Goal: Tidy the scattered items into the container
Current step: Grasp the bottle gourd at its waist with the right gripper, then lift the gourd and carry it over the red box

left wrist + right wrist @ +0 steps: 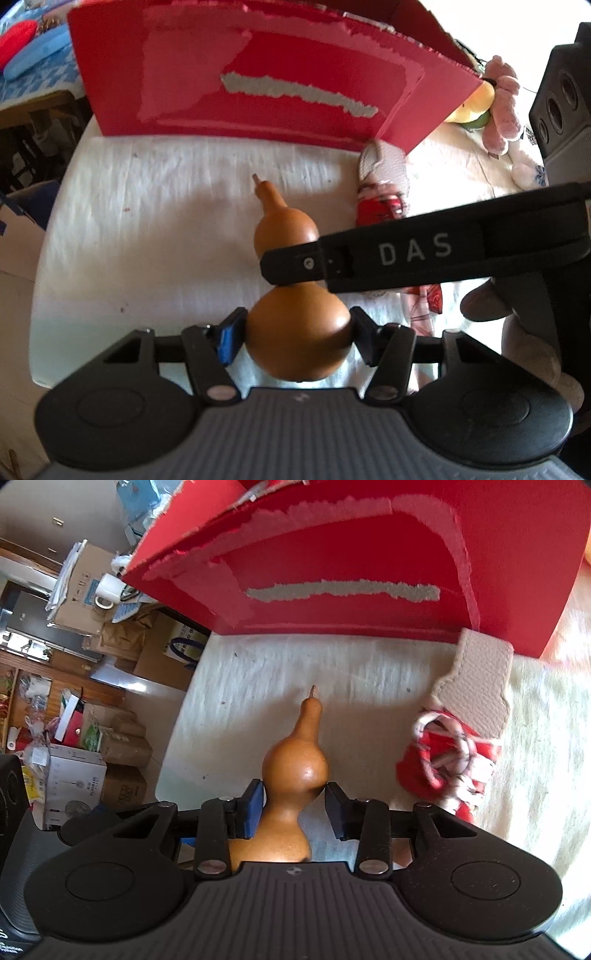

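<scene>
A brown gourd is held over the white cloth, its stem pointing at the red box. My left gripper is shut on its big lower bulb. My right gripper is shut on the gourd at its waist, below the upper bulb. In the left wrist view the right gripper's finger crosses the gourd from the right. The red box stands just beyond the stem in the right wrist view too.
A red and white pouch with a beige flap lies right of the gourd; it also shows in the left wrist view. Plush toys lie beside the box's right end. The table's left edge drops to floor clutter and cartons.
</scene>
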### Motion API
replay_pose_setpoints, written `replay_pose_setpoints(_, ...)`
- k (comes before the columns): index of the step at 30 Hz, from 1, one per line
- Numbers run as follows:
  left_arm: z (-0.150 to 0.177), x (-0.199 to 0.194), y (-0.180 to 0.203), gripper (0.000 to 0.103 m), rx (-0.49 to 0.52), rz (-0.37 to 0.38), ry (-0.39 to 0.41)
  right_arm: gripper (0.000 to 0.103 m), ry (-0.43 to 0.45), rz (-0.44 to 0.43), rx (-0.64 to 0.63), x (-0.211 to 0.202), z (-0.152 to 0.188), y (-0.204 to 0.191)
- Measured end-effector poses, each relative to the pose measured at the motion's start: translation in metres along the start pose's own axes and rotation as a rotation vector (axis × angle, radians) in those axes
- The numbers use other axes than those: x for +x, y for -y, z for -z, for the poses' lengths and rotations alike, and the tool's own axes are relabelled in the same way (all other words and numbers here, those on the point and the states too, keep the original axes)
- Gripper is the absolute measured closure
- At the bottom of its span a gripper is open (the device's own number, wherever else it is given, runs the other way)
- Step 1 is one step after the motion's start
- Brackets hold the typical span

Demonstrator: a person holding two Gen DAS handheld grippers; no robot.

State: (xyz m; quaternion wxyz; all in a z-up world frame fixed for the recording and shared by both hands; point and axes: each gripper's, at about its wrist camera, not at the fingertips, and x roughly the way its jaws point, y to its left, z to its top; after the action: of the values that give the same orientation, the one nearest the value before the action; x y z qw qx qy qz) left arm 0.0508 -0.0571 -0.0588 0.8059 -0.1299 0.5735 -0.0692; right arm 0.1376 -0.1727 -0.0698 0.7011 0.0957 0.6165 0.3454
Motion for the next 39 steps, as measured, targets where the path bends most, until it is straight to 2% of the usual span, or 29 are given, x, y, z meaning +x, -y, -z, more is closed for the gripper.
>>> replay_pose_setpoints(13,-0.018,-0.045,0.011,0.044,0.037,-0.025,0.111,0.064,0.085,-0.073,-0.061,-0.034,-0.014,-0.018)
replay_pose_setpoints(32,-0.035,-0.084,0.028,0.045,0.097,-0.032,0.201,0.064,0.149,-0.156,-0.104,-0.062,-0.027,-0.027)
replay_pose_setpoints(39,-0.052,-0.102,0.040,0.045,0.166,-0.019,0.267,0.064,0.219,-0.176,-0.091,-0.085,-0.041,-0.027)
